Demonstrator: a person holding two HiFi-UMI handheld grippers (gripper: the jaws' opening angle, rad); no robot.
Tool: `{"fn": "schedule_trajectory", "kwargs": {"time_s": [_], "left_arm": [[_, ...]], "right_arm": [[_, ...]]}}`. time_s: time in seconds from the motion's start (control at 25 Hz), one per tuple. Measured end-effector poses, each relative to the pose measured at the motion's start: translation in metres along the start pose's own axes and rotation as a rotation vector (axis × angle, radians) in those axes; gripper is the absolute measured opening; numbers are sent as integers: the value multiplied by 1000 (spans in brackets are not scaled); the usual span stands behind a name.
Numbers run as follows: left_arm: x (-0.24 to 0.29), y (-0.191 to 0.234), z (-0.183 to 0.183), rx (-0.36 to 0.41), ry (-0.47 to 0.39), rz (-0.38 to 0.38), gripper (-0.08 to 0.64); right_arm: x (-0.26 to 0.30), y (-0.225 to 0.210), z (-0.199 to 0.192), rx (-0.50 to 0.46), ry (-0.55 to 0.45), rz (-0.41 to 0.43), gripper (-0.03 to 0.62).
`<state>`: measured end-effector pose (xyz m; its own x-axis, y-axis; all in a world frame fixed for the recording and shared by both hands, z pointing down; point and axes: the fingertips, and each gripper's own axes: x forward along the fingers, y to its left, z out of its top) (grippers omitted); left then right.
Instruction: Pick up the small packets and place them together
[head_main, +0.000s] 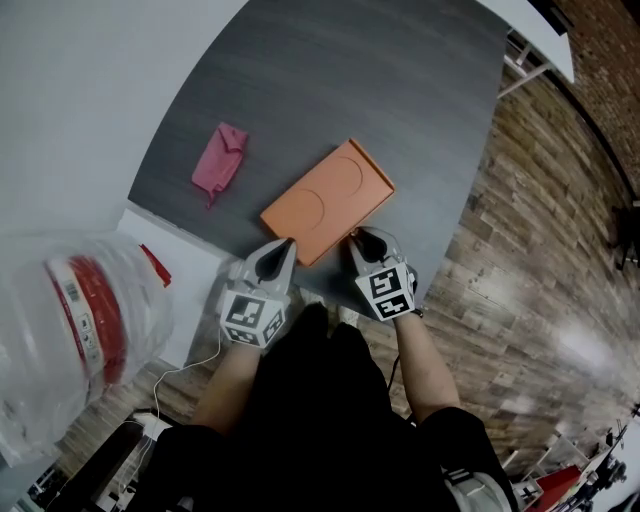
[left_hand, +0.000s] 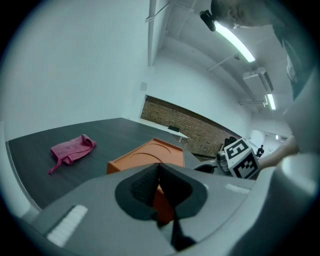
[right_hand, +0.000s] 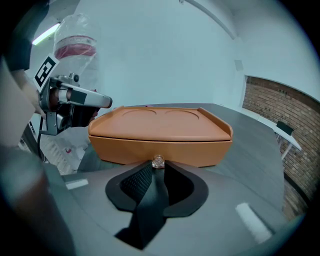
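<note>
An orange lidded box (head_main: 328, 200) lies on the dark grey table (head_main: 330, 80), its near edge toward me. My right gripper (head_main: 360, 241) is at the box's near right corner. In the right gripper view its jaws (right_hand: 158, 166) are pinched on a small clear packet (right_hand: 158, 161) just in front of the box (right_hand: 160, 132). My left gripper (head_main: 283, 247) is at the box's near left corner. In the left gripper view its jaws (left_hand: 160, 167) are closed tip to tip with nothing seen between them, the box (left_hand: 150, 155) right behind.
A crumpled pink cloth (head_main: 220, 160) lies on the table left of the box. A clear plastic bag with red print (head_main: 80, 320) fills the near left, beside a white surface (head_main: 175, 275). The table's right edge (head_main: 455, 250) drops to a wooden floor (head_main: 530, 260).
</note>
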<state>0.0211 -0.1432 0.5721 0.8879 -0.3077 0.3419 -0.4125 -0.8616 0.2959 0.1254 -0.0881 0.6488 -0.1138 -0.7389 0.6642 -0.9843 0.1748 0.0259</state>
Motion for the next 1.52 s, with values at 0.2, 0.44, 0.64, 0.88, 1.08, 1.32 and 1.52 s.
{"fn": "schedule_trajectory", "kwargs": {"time_s": [0.2, 0.44, 0.64, 0.88, 1.08, 1.32, 1.52], "left_arm": [[-1, 5, -5, -35, 11, 42, 0], [-3, 0, -3, -39, -4, 55, 0], [-5, -4, -6, -42, -7, 63, 0], [-5, -9, -10, -46, -9, 65, 0], [-4, -9, -17, -75, 5, 83, 0], [-2, -12, -18, -81, 9, 90, 0], [-1, -9, -18, -60, 13, 102, 0]], "right_arm": [[-12, 2, -12, 2, 18, 6, 77], [-25, 1, -25, 9, 23, 3, 78], [-31, 3, -33, 11, 27, 9, 78], [-39, 4, -41, 17, 27, 9, 77], [-42, 5, -47, 8, 25, 11, 77], [-49, 3, -53, 7, 27, 14, 77], [-51, 4, -56, 8, 31, 12, 77]]}}
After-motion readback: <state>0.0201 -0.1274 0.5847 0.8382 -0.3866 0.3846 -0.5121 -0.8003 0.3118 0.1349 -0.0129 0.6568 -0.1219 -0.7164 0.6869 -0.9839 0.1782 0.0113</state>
